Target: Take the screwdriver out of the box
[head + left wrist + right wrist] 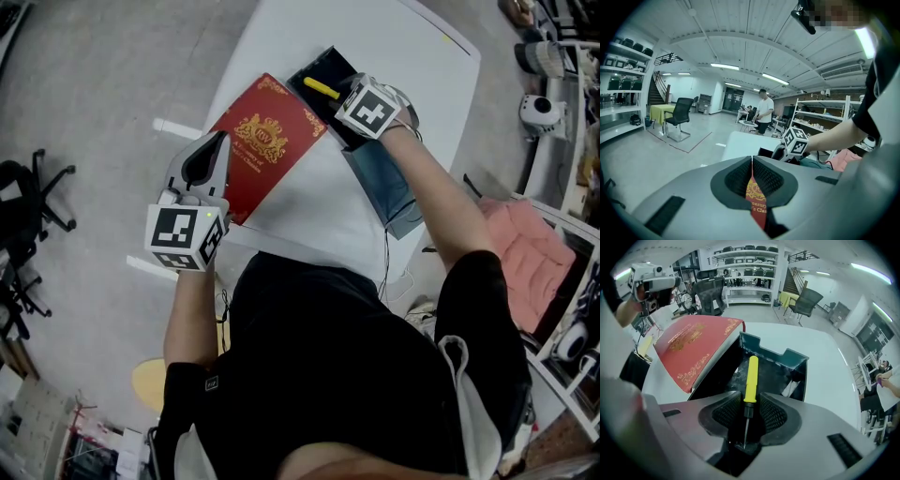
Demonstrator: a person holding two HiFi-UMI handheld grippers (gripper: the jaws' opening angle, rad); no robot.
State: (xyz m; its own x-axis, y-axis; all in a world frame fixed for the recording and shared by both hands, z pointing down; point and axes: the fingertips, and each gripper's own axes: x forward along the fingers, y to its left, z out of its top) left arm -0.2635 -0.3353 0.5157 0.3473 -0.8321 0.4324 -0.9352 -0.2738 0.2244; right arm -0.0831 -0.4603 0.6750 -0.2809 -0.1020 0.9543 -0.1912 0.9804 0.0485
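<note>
A dark box (328, 67) lies open on the white table, its red lid (265, 141) with gold print raised toward the left. My left gripper (221, 145) is shut on the lid's edge, and the red lid (757, 201) shows pinched between the pads (740, 178). A screwdriver (751, 378) with a yellow handle lies inside the box (774, 357). My right gripper (749, 401) points steeply down over it. Its jaws straddle the black collar and thin shaft, with a gap on each side. The yellow handle (321, 88) shows just left of the right gripper (349, 94).
The white table (412, 56) ends close behind the box. A teal flat piece (384, 183) lies under my right forearm. A pink cushion (525, 253) and shelving stand at the right, and an office chair (28, 197) at the left on the grey floor.
</note>
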